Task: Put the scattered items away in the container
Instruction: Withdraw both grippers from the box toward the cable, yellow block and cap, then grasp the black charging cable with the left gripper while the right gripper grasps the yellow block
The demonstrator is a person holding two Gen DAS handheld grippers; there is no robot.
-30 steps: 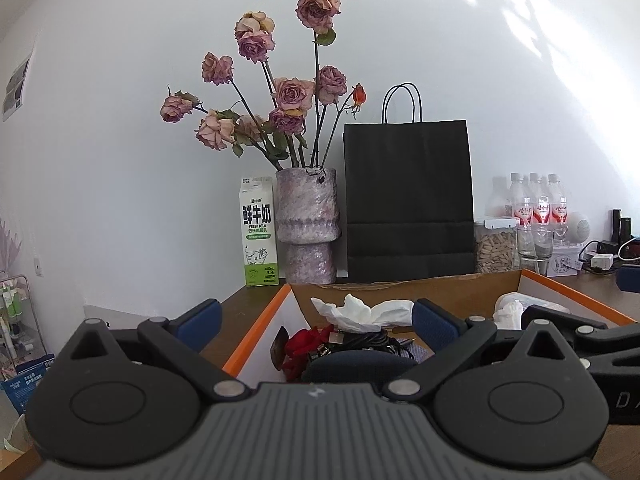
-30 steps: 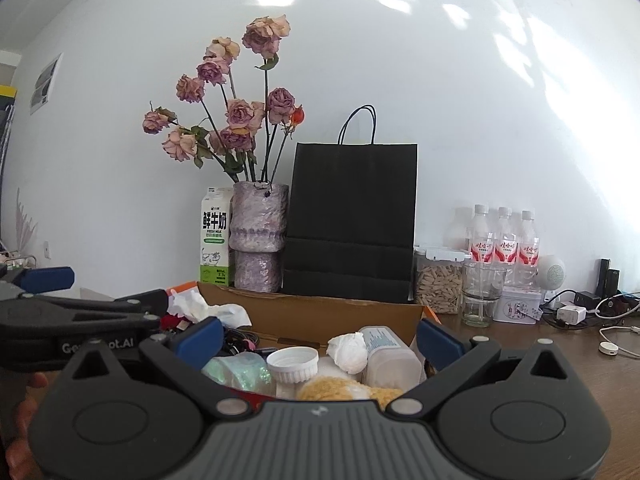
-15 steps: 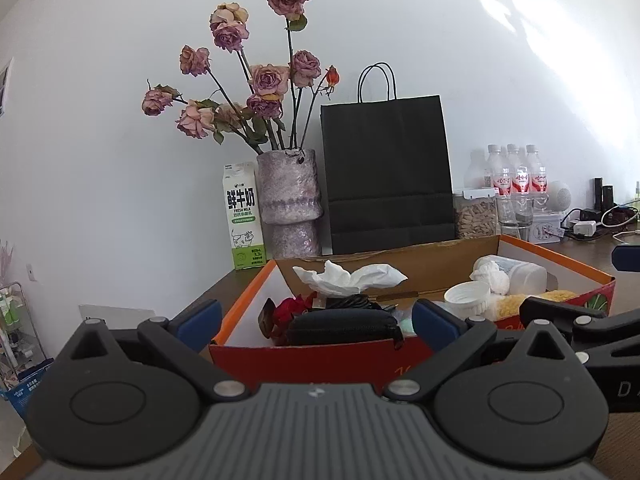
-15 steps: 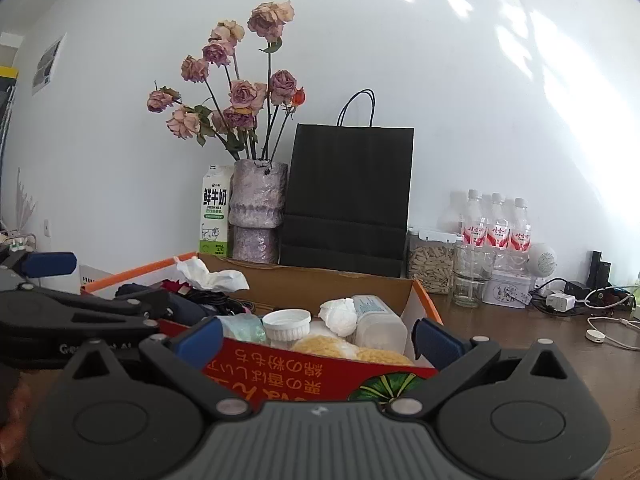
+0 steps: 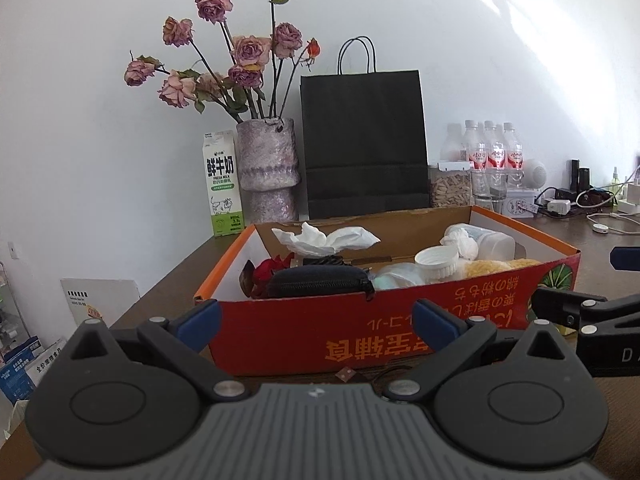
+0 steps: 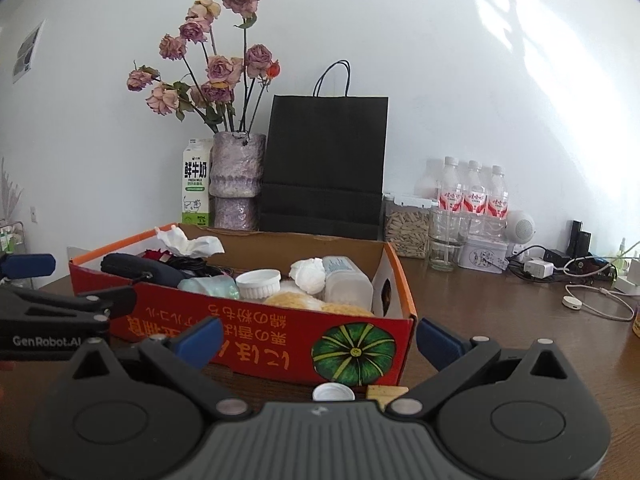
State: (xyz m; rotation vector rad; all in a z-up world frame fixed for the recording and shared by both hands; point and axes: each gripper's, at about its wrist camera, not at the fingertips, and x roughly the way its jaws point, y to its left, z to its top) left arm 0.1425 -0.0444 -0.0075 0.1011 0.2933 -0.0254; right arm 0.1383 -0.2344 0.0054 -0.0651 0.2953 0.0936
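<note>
A red and orange cardboard box [image 5: 400, 332] [image 6: 256, 332] stands on the brown table, holding a black pouch [image 5: 320, 280], white tissue [image 5: 324, 238], a white lid [image 5: 436, 264], a plastic bottle [image 6: 346, 284] and yellow stuff [image 6: 296, 300]. My left gripper [image 5: 316, 320] is open and empty in front of the box's near wall. My right gripper [image 6: 318, 336] is open and empty at the box's right corner. A white cap [image 6: 333, 392] and a pale block [image 6: 386, 394] lie on the table just under it. A small brown die [image 5: 346, 375] lies by the box.
Behind the box stand a milk carton [image 5: 222, 184], a vase of dried roses [image 5: 268, 168], a black paper bag [image 5: 364, 144], a jar of seeds [image 6: 406, 228], water bottles [image 6: 472, 196] and a tangle of chargers and cables [image 6: 576, 276] at right.
Both grippers have pulled back and down from above the box to in front of its near wall. The box front with its printing has come into view.
</note>
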